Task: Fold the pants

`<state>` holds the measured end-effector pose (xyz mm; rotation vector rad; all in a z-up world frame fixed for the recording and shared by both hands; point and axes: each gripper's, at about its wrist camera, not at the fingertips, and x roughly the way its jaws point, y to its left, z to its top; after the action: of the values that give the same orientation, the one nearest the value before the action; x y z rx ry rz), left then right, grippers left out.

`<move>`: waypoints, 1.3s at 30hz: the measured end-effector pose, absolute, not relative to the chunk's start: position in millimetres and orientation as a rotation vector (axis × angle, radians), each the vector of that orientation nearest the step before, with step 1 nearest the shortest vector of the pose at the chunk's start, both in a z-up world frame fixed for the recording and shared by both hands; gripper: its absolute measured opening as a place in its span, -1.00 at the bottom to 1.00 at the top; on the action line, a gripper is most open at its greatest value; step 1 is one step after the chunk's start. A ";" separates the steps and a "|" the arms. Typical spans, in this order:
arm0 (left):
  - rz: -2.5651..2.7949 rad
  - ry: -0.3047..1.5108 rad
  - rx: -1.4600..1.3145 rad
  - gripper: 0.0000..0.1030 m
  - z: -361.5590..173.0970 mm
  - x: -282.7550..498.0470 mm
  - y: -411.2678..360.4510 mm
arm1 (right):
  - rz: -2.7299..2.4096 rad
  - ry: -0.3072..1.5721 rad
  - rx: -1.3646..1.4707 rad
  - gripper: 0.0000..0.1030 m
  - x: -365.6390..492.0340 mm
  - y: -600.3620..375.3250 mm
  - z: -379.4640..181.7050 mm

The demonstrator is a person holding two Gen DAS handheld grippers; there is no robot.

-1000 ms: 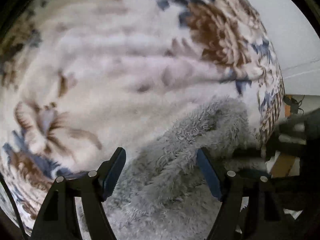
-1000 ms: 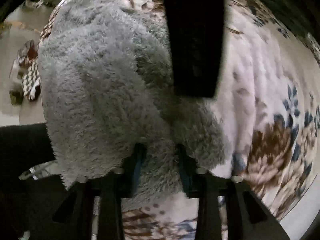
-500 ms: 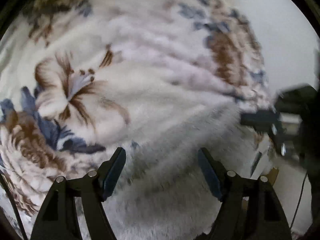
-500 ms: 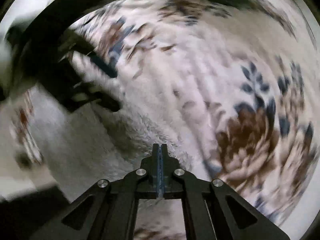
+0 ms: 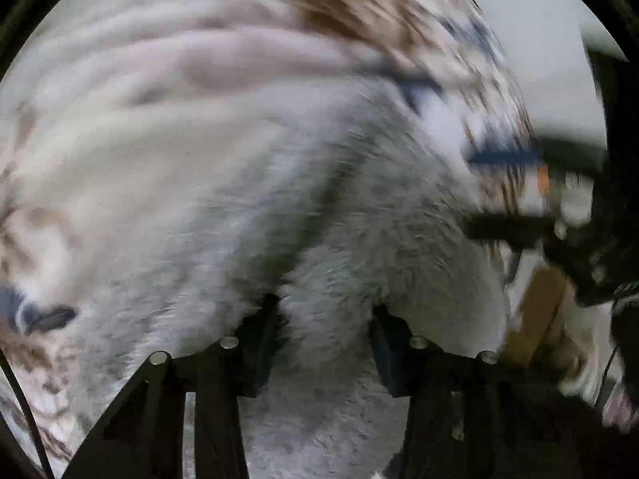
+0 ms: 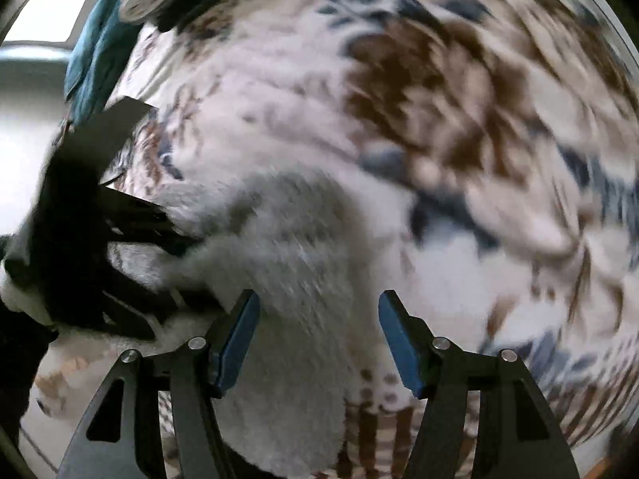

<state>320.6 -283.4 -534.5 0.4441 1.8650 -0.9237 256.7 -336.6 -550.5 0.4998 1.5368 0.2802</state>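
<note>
My left gripper (image 5: 325, 333) is closing on a bump of the fluffy grey pants (image 5: 359, 219) to lift it – my right gripper (image 6: 319, 335) is opening, pads off them.

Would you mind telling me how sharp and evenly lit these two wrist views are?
Left wrist view: heavy motion smear across the floral blanket and grey fleecy pants; only the left tool stays crisp. Right wrist view: the blanket's print is streaked too, the right tool is sharp, and a bright window blows out the upper left corner. Both show fisheye bending and dark rims.
</note>
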 end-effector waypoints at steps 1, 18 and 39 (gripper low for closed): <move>-0.857 1.851 0.460 -0.25 -534.7 333.7 -265.0 | 0.263 1.533 0.533 0.27 249.7 -340.2 -554.5; -0.501 1.826 -0.334 0.57 -498.2 343.1 -66.4 | 0.358 1.674 0.958 0.52 201.6 -309.7 -612.8; -0.264 1.625 -0.438 0.55 -462.7 284.1 -7.9 | 0.258 1.637 0.700 0.35 214.4 -280.1 -583.9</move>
<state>284.1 -7.9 -462.7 -0.4377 1.6254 -0.2640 214.4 -280.1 -583.9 0.7003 1.6371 0.2584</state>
